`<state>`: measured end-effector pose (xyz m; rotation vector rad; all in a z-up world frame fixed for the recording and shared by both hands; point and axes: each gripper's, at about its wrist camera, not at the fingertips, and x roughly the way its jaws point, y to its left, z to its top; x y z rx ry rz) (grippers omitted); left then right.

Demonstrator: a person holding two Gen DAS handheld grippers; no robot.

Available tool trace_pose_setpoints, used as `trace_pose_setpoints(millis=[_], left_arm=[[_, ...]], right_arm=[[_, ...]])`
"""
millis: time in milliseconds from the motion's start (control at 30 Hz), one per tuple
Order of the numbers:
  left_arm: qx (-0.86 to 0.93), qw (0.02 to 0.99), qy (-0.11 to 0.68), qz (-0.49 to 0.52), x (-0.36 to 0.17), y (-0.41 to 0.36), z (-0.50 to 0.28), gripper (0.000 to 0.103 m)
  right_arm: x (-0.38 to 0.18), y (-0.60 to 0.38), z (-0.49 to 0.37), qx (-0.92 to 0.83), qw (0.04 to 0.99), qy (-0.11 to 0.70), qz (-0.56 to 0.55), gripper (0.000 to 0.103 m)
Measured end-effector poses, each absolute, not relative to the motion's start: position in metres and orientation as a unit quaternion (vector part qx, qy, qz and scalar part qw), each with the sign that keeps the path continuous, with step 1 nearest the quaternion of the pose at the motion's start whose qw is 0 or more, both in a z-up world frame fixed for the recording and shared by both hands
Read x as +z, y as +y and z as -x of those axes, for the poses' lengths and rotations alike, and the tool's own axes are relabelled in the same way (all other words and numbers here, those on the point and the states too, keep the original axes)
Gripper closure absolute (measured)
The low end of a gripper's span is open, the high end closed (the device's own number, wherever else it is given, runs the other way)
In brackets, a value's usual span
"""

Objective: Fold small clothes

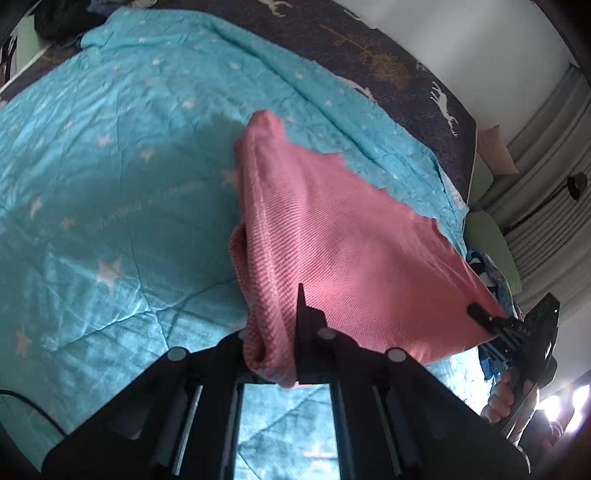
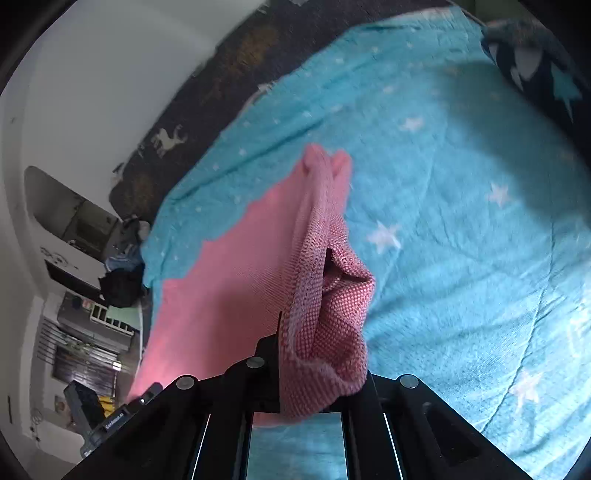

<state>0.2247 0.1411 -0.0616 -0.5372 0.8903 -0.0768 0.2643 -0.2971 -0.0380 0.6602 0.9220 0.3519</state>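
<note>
The blue star blanket [image 1: 110, 206] lies wide and bare on the left side, with lots of room. The pink cloth [image 1: 351, 251] hangs stretched across the middle, blocking it. Dark clothes [image 1: 62, 18] sit far off.

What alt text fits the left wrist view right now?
The left tool is shut on one corner of a pink cloth, with the right tool pinching the other, over a blue quilt with white stars.
</note>
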Motion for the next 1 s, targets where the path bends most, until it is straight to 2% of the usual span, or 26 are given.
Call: trace_pose_setpoints(millis=[167,367,600,1000], left_arm=[[-0.051,0.876,0.412,0.247,-0.040,0.135,-0.201,0.098],[-0.069,0.849,0.452,0.264,-0.056,0.131,-0.172,0.098],[-0.078,0.842,0.494,0.201,-0.069,0.088,-0.137,0.098],[-0.083,0.844,0.487,0.207,-0.060,0.083,-0.078,0.098]], right_arm=[[-0.015,-0.301,-0.237,0.185,0.844,0.417,-0.280,0.099],[-0.025,-0.319,-0.176,0.172,0.837,0.443,-0.272,0.099],[-0.035,-0.337,-0.095,0.125,0.846,0.462,-0.236,0.099],[-0.028,-0.359,-0.063,0.084,0.852,0.461,-0.233,0.098]])
